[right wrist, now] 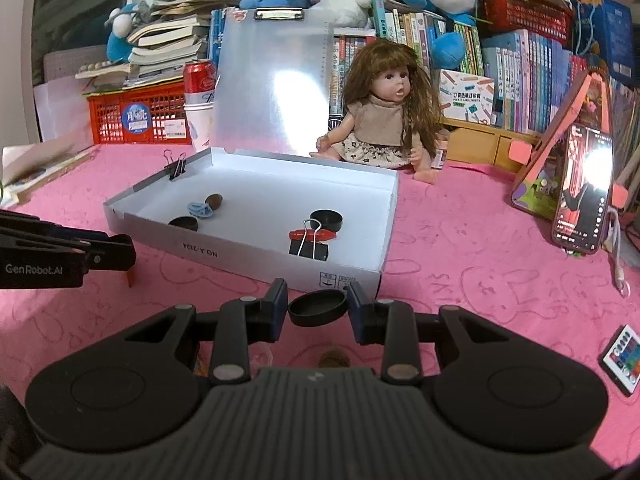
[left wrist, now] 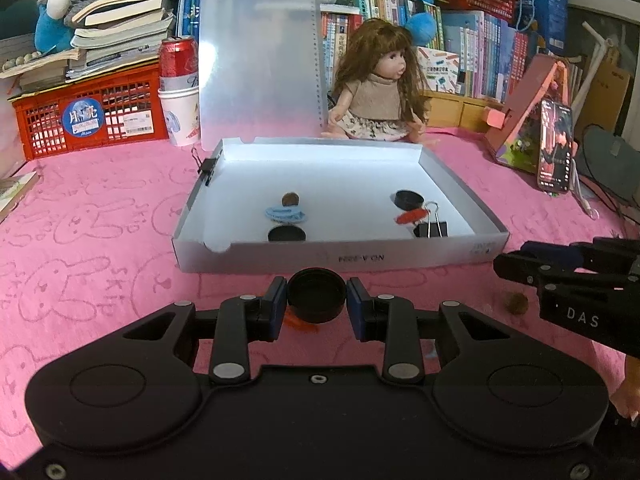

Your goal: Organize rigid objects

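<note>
My left gripper (left wrist: 317, 303) is shut on a black round cap (left wrist: 317, 294), held just above the pink cloth in front of the white box (left wrist: 340, 258). A small orange piece (left wrist: 298, 322) lies under it. My right gripper (right wrist: 317, 307) is shut on a second, shallower black cap (right wrist: 317, 309) near the box's right front corner (right wrist: 360, 280). Inside the box lie two black caps (left wrist: 286, 235) (left wrist: 408, 199), a brown nut (left wrist: 291, 199), a blue piece (left wrist: 285, 214), a red piece (left wrist: 412, 215) and a black binder clip (left wrist: 432, 226).
A brown nut (left wrist: 516, 302) lies on the cloth by the right gripper (left wrist: 516, 267). Another binder clip (right wrist: 176, 166) grips the box's left wall. A doll (right wrist: 384, 120) sits behind the box beside its raised lid (right wrist: 272, 92). A phone (right wrist: 582, 196) and remote (right wrist: 622, 354) lie right.
</note>
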`<move>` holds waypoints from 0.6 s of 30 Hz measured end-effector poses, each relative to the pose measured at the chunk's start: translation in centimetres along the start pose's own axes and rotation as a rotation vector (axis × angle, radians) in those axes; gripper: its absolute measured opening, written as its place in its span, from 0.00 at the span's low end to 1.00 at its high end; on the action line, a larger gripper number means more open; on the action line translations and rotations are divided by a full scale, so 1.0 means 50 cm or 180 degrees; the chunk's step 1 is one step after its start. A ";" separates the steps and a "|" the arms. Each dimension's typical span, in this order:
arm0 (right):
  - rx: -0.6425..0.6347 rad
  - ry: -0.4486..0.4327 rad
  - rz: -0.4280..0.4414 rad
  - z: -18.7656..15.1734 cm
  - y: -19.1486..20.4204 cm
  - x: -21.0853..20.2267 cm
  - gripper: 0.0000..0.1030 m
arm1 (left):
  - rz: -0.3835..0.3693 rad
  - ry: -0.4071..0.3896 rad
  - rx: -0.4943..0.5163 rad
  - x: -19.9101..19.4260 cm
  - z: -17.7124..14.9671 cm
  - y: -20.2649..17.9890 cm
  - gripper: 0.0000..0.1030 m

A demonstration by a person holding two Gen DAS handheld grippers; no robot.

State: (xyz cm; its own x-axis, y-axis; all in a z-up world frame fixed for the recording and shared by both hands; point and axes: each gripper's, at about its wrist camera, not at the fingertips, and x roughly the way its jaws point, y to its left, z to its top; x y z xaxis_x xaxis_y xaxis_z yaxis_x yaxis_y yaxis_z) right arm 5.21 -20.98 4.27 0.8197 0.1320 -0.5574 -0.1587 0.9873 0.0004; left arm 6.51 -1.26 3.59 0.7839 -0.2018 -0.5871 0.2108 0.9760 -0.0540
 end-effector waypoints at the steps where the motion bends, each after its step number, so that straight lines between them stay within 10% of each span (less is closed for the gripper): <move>1: 0.0022 0.0000 0.0006 0.003 -0.001 0.001 0.38 | 0.0005 -0.0011 -0.0004 0.001 0.005 0.001 0.30; 18: 0.0371 0.0048 0.0086 0.070 -0.020 0.038 0.38 | -0.0017 -0.0167 -0.0259 0.026 0.075 0.026 0.30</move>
State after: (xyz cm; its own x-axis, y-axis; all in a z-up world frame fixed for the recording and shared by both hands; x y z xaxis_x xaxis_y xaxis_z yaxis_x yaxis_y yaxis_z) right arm 8.86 -21.41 6.09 0.8074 0.1583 -0.5683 -0.1148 0.9871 0.1119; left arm 9.97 -0.56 5.79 0.8129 -0.2089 -0.5436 0.1686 0.9779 -0.1237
